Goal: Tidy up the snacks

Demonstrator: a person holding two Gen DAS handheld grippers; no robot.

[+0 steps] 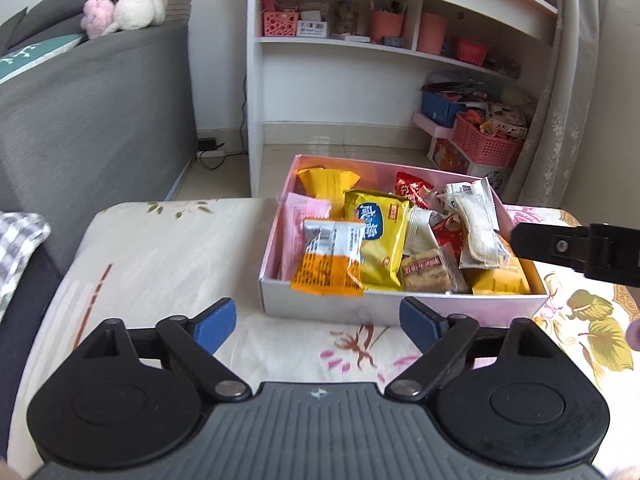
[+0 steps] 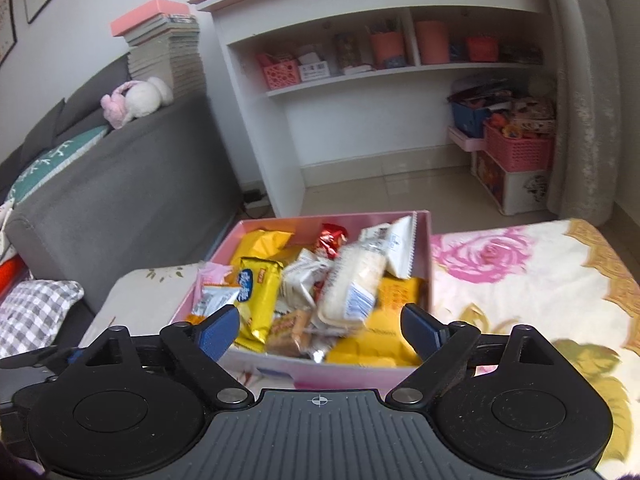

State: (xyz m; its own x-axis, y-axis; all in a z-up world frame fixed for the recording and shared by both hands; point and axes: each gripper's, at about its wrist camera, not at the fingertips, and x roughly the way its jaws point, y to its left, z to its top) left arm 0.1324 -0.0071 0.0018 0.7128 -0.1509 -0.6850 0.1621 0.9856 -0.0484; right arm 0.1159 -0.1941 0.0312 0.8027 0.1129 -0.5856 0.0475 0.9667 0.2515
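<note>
I note: rice cracker (image 2: 352, 284) motion-blurred, print unreadable; lower snacks in box (image 2: 424, 240) buried; right gripper (image 1: 576, 248) cut by frame edge.

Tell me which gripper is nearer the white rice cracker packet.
Right. The right gripper hangs open just before the rice cracker packet; the left gripper is open over the cloth, short of the box.

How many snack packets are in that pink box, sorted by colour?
Yellow or orange packets: 4
Red packets: 2
White or clear packets: 3
Pink packet: 1
Brown packet: 1
Total visible: 11
</note>
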